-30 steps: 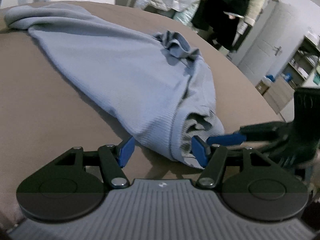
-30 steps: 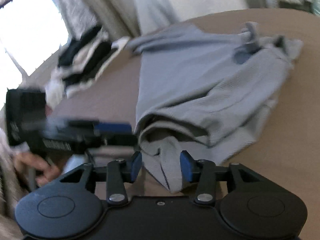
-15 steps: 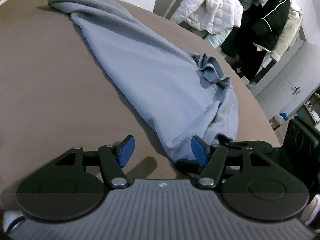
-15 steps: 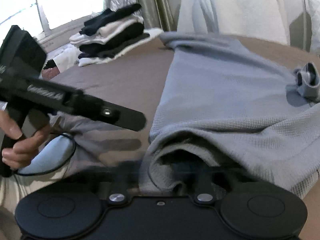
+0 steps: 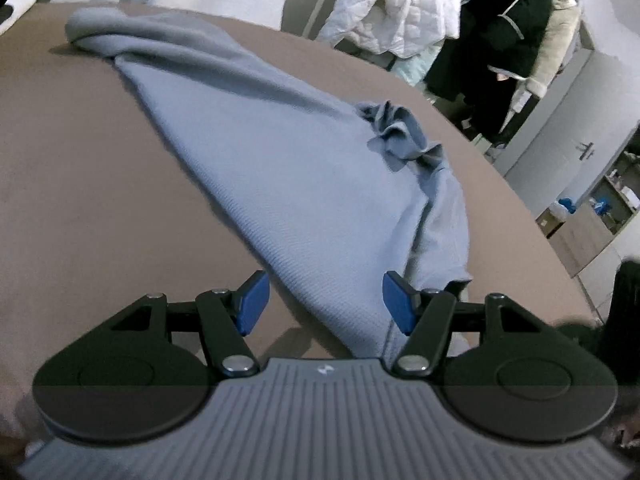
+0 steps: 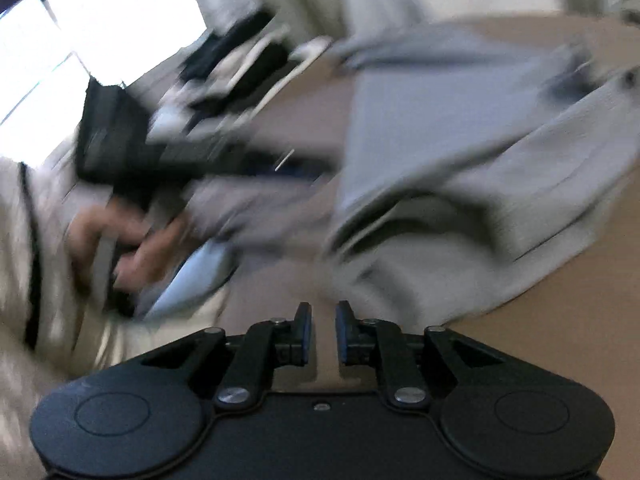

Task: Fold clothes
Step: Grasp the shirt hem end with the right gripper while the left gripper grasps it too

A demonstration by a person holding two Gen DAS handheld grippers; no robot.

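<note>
Left wrist view: a blue-grey sweater lies spread across a brown bed, one end bunched at the far left and a crumpled knot of cloth near its right edge. The left gripper sits low over the garment's near tip with its jaws well apart; the cloth runs between the blue pads without being pressed by them, and its very end is hidden under the gripper's body. Coats hang in the background, and a dark blurred shape, hard to identify, is cut off at the right edge.

Right wrist view: heavy motion blur smears nearly everything. The right gripper holds nothing; its jaws stand close together with a narrow gap and are opening, bare bed cover showing between them. The sweater lies just beyond, its open hem facing the camera. At left, a hand grips the other tool's handle, its outline barely readable. A stack of folded clothes by the bright window is only a smudge.
</note>
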